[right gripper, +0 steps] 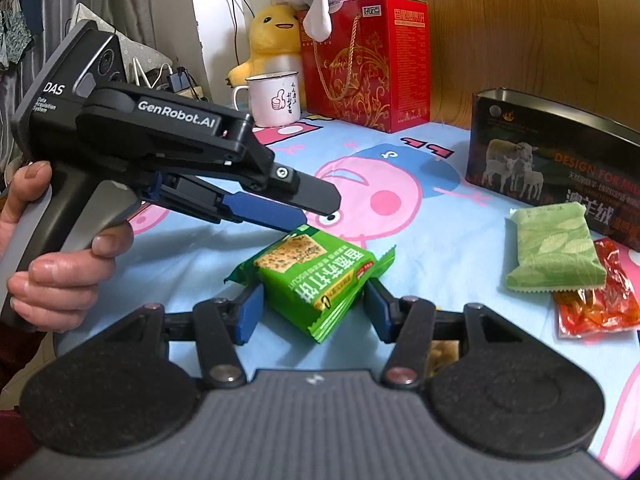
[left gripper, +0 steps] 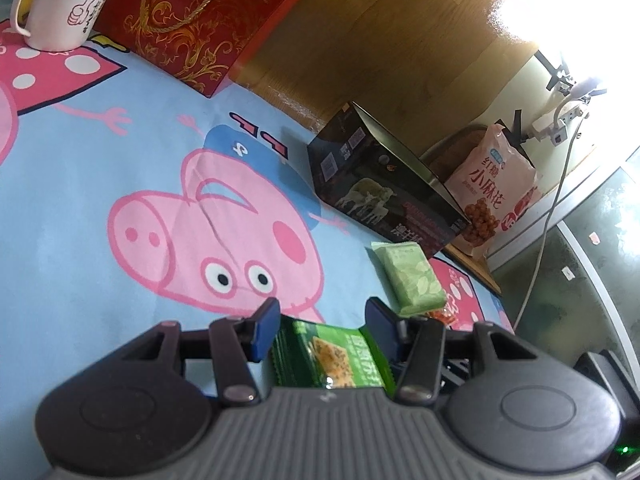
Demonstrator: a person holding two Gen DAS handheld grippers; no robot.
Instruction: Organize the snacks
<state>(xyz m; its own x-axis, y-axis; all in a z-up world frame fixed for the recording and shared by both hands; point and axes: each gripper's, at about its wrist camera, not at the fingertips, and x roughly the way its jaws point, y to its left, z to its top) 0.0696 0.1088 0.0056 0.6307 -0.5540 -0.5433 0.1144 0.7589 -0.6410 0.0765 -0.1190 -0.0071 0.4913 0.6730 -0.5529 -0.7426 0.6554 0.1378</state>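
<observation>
Crackers in a green packet point(right gripper: 316, 280) lay low at centre frame on the cartoon-print sheet point(left gripper: 100, 184), between both claws. The right claw point(right gripper: 312, 312) pinched the packet across its near end, pads against its sides. The left claw point(right gripper: 316, 210) reached in from upper left, and whether its pads pressed the far end I could not tell. The packet looked light, crinkly and slippery, its contents brittle; a gentle hold across the flat middle seemed safest.

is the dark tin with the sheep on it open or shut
Open: the dark rectangular sheep-printed tin has no lid, and its bare metal rim and inner wall show at the top.
</observation>
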